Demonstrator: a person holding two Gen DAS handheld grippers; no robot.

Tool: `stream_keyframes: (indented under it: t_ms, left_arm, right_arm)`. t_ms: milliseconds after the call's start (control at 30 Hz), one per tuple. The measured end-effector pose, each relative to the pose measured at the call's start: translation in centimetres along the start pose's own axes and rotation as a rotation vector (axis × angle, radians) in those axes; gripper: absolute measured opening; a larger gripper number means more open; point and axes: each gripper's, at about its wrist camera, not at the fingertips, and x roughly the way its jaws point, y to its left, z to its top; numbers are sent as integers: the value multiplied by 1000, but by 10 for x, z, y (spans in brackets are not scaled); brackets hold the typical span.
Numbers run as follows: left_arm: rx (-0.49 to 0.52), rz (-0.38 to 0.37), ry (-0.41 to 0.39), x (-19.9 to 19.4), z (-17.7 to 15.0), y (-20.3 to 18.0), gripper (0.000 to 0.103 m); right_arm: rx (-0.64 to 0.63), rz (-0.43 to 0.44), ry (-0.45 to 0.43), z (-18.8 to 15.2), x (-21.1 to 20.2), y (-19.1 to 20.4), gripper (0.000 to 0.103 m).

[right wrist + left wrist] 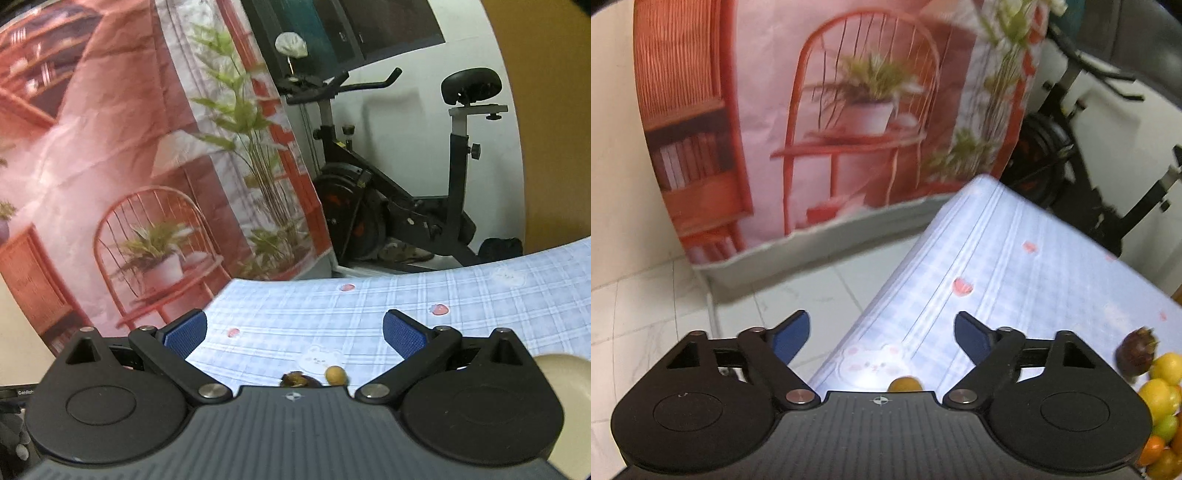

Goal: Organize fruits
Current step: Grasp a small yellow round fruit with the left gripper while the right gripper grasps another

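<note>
Fruits (1161, 410) sit heaped at the right edge of your left wrist view: yellow, green and orange ones piled together, a dark purple mangosteen (1137, 351) touching the top of the heap, all on the blue checked tablecloth (1015, 266). One small yellow-brown fruit (905, 384) lies apart from that heap, low between the fingers of your left gripper (882, 334), which are spread with nothing in them. It lies near the cloth's edge, so a glancing pad could roll it off onto the tiled floor (798, 288).

In the right wrist view, your right gripper (293, 334) is also spread and empty. The same small fruit (335, 375) rests just beside a dark one (297, 380), half hidden by the gripper body. Close carelessly and you may catch both, or knock one away. Both views are blurred, so aim is uncertain.
</note>
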Motion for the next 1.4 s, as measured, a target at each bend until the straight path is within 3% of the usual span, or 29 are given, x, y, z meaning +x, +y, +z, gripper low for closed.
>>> stream_keyframes:
  t_ms: [267, 400, 533, 600, 667, 967, 1167, 1233, 1400]
  left_arm:
    - [-12, -20, 131, 35, -22, 15, 62]
    - [4, -74, 137, 35, -33, 14, 62]
    - [18, -98, 128, 37, -40, 10, 53]
    - [28, -93, 118, 34, -43, 6, 46]
    - [33, -97, 116, 34, -43, 4, 32]
    - [46, -115, 98, 31, -45, -7, 30]
    - [78, -156, 7, 17, -31, -28, 30]
    - [99, -184, -21, 12, -28, -40, 30]
    - [143, -273, -53, 11, -19, -76, 30]
  right_arm:
    - [-103, -72, 95, -3, 30, 5, 103]
    - [-137, -104, 157, -9, 42, 2, 95]
    - [-125, -99, 183, -13, 46, -4, 92]
    - [-131, -85, 188, -14, 46, -4, 92]
    - [-141, -68, 199, -14, 47, -4, 92]
    - [-130, -30, 241, -17, 54, -7, 91]
    - [-157, -34, 259, -15, 60, -13, 76]
    - [-167, -41, 267, -14, 65, -17, 64]
    - [-169, -40, 293, -10, 88, -28, 42]
